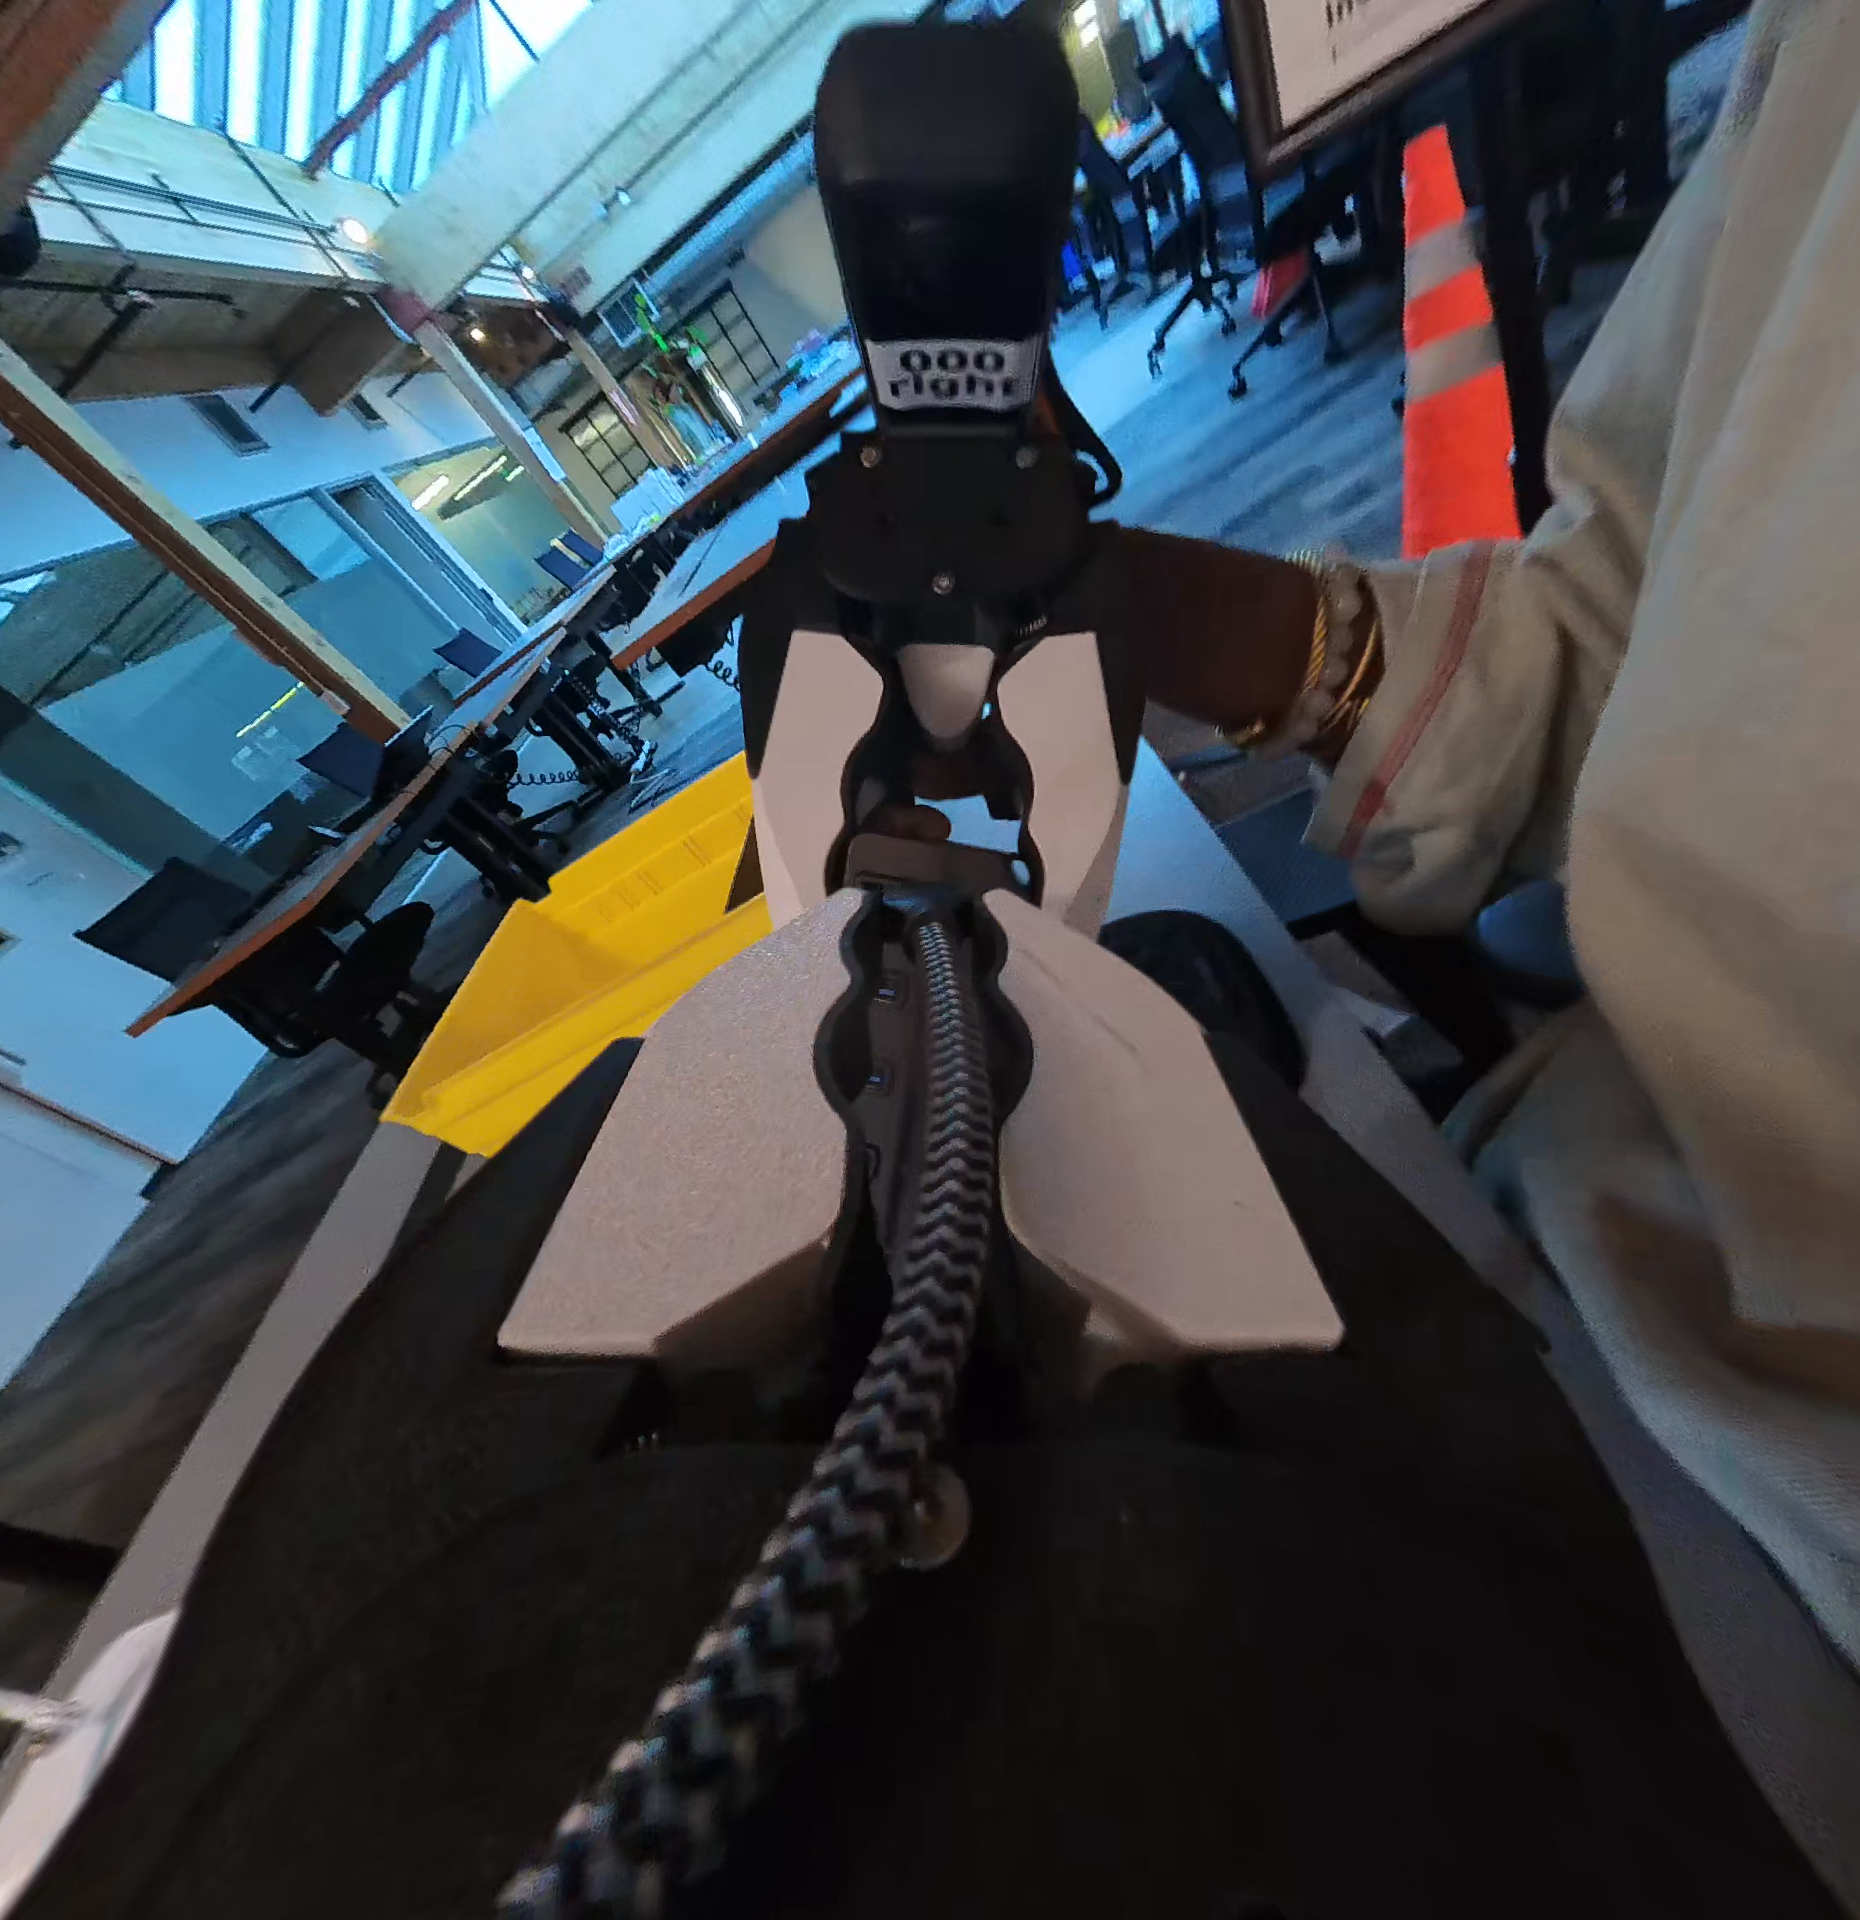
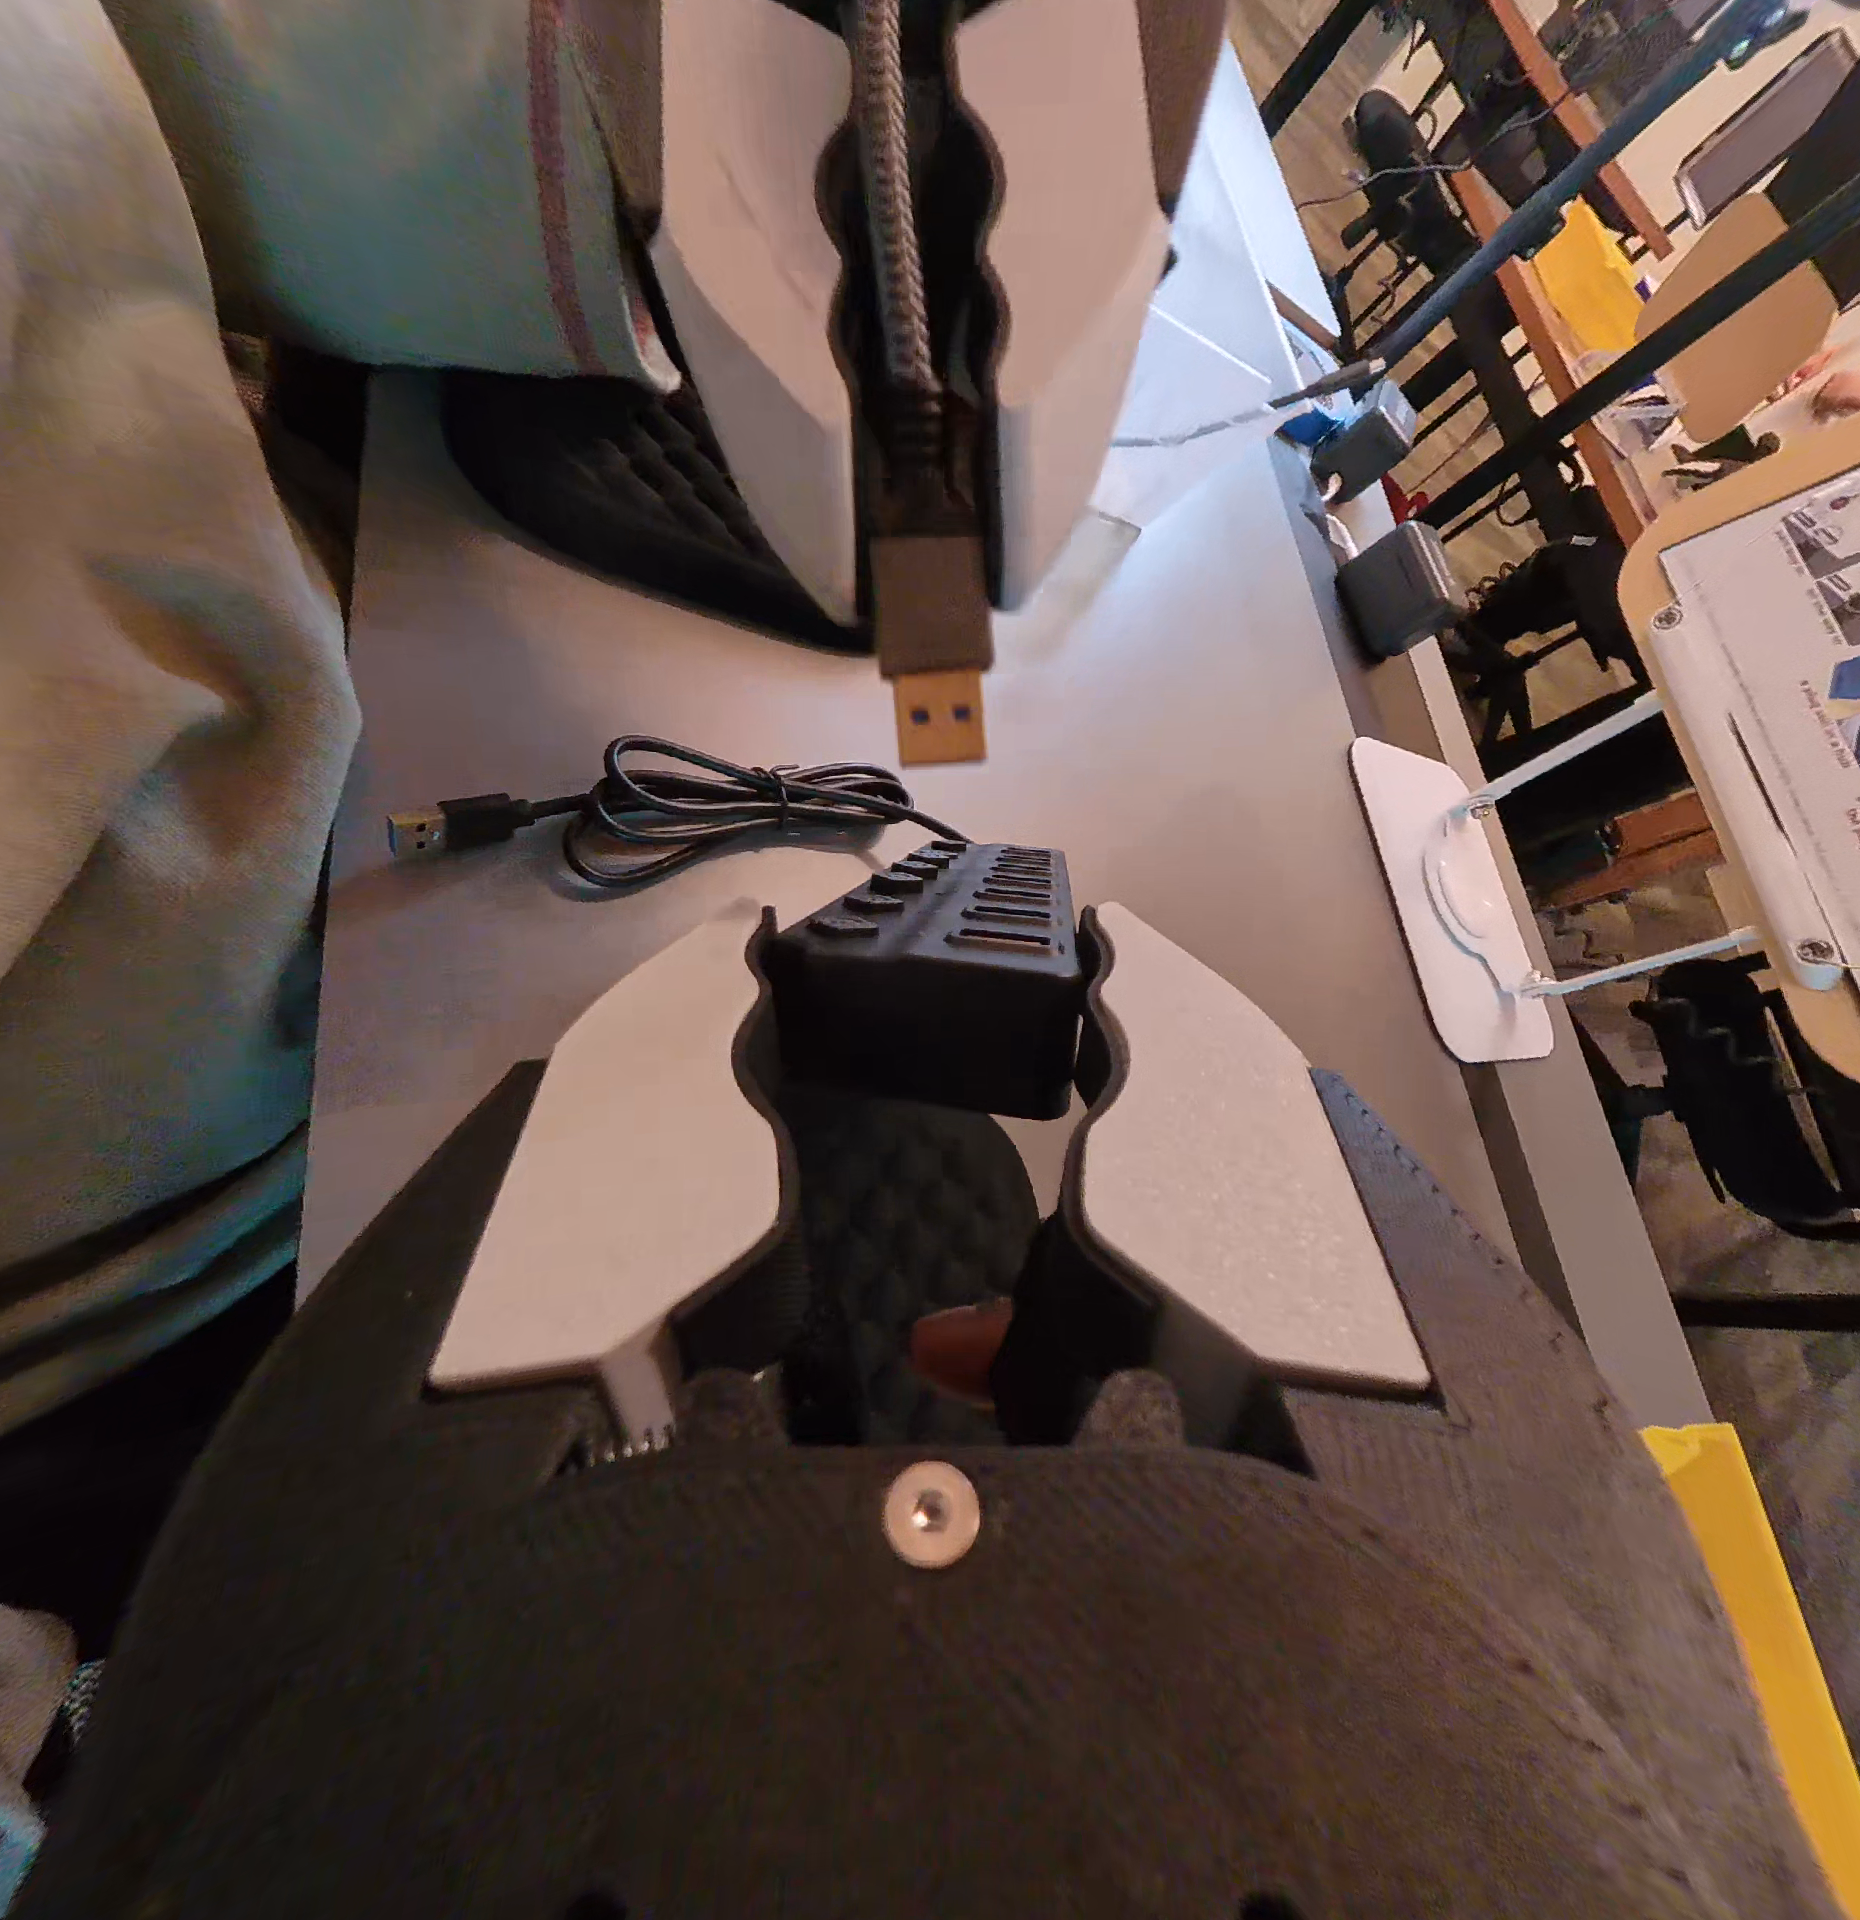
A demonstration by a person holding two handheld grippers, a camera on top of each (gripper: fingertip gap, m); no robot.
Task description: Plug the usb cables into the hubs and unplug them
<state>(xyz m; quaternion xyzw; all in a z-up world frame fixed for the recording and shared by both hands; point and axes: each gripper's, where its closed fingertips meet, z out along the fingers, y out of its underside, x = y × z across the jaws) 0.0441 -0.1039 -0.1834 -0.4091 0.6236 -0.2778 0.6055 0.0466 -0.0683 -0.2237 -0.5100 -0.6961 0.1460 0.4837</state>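
The right tongs (image 2: 926, 997) are closed on the near end of a black USB hub (image 2: 936, 956), holding it with its row of ports facing up and ahead, while the left tongs (image 2: 921, 582) opposite grip a braided cable (image 1: 936, 1091) just behind its plug (image 2: 936, 665), whose metal tip hangs a short way clear of the hub's far end, not yet in any port. The likeliest trouble, as I judge it, is misalignment: the plug sits tilted relative to the ports, so a push could skid it across the housing or lever the hub loose from its end-only grip (a narrow hold for resisting a shove). The braided cable trailing back through the left tongs could also drag and twist the plug. Beyond the right tongs, the hub's own thin black lead (image 2: 697, 821) lies coiled on the grey surface (image 2: 1165, 727), near enough to snag. To their right the surface's edge is near, with a white stand base (image 2: 1425, 883) there; to their left a sleeve (image 2: 126, 623) crowds in.
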